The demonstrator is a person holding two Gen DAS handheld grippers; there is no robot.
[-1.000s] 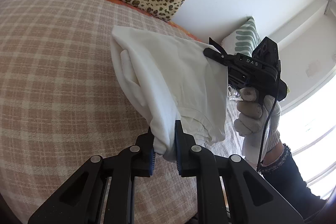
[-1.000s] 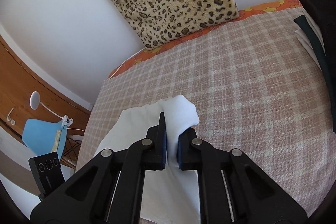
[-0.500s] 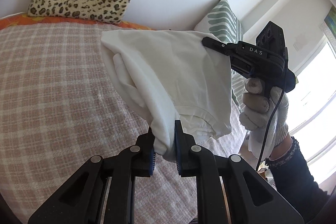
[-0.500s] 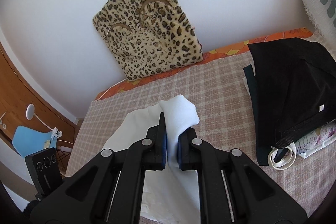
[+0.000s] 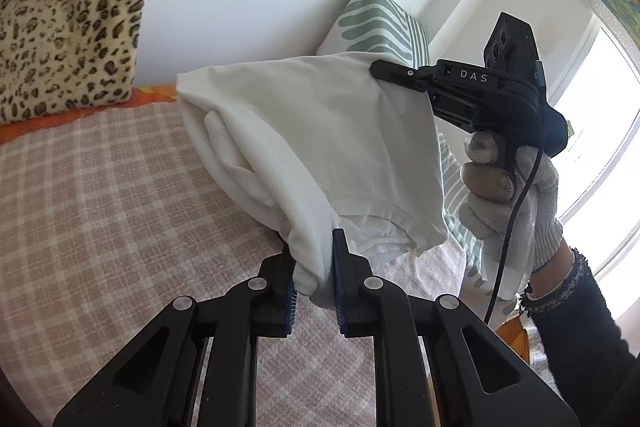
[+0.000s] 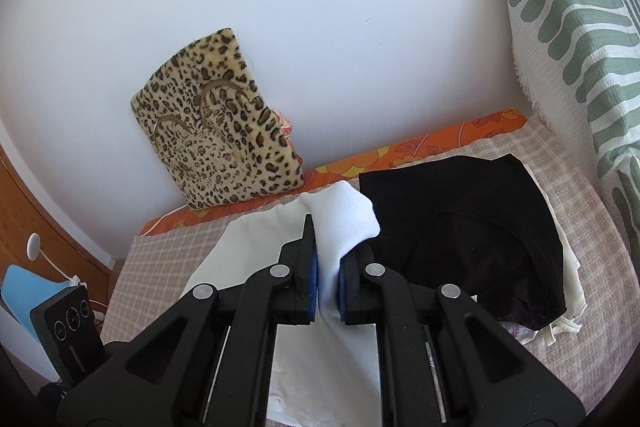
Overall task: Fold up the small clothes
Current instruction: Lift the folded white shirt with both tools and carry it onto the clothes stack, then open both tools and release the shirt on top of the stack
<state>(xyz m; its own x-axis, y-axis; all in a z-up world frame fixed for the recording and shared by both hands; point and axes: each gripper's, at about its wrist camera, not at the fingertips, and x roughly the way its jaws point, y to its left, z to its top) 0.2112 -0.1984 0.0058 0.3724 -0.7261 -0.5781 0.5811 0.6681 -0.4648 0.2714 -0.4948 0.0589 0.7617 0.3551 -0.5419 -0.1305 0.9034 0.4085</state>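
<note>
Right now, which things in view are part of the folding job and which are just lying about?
In the job:
- white garment, lifted off the bed
- left hand-held gripper, shut on its hem
- right hand-held gripper, shut on another edge
- pile of clothes, black on top

Lying about:
- leopard cushion
- green-striped pillow
- checked bedspread
- blue chair

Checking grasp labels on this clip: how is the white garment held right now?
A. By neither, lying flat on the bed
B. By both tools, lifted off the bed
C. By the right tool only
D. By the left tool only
B: the left tool and the right tool each pinch the white garment, which hangs above the checked bedspread.
</note>
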